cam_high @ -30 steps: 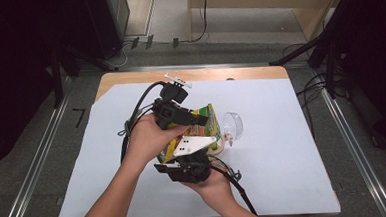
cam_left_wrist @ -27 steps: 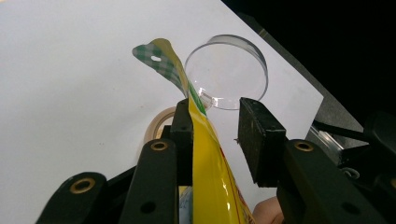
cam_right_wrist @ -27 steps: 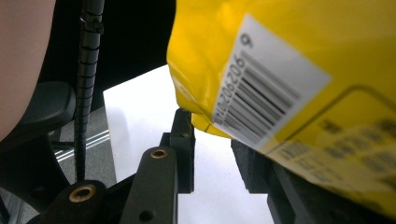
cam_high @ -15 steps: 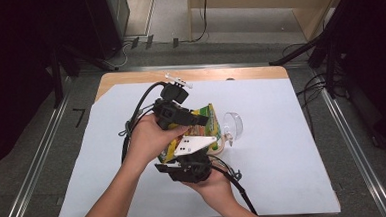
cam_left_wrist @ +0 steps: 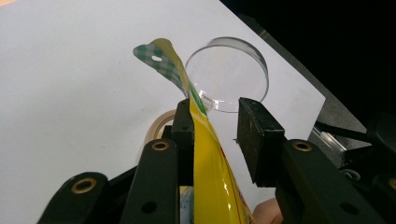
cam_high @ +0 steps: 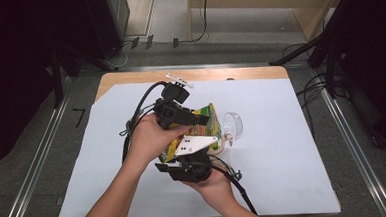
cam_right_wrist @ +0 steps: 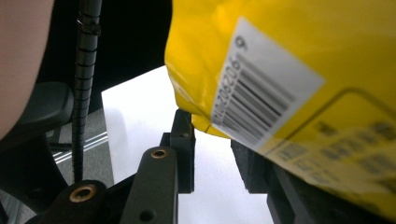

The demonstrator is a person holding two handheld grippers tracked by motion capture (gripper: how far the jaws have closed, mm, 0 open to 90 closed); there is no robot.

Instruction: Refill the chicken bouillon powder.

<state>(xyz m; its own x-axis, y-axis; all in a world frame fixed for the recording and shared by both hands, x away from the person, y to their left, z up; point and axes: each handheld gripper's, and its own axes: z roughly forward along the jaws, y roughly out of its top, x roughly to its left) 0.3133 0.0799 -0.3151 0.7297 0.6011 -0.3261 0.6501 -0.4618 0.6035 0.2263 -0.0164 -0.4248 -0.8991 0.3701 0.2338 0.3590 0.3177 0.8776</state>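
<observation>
Both tongs hold a yellow snack bag above the middle of the surface [cam_high: 293,148], which is covered by a white sheet. In the high view the left tongs [cam_high: 201,119] reach in from the left over the bag [cam_high: 207,116], while the right tongs [cam_high: 191,156] come at it from the near edge, their grey plate lying across the bag's lower part.

In the left gripper view the yellow snack bag [cam_left_wrist: 212,158] runs up between the two jaws. Its film lies flat against the left jaw; the right jaw stands apart from it with a clear gap, so these tongs are partly open and not pinching the bag. The bag's green-checked sealed top, with its hang hole, curls above the jaws.

In the right gripper view the bag [cam_right_wrist: 289,70], barcode label toward the camera, fills the upper right. Its lower corner dips between the jaws, touching the tip of the left one. The right jaw is mostly hidden behind the bag, so I cannot tell whether these tongs grip it.

A clear round lid [cam_high: 233,125] lies on the white sheet just right of the bag, toward the far edge. A roll of tape [cam_left_wrist: 159,126] sits beside it, partly behind the bag.
</observation>
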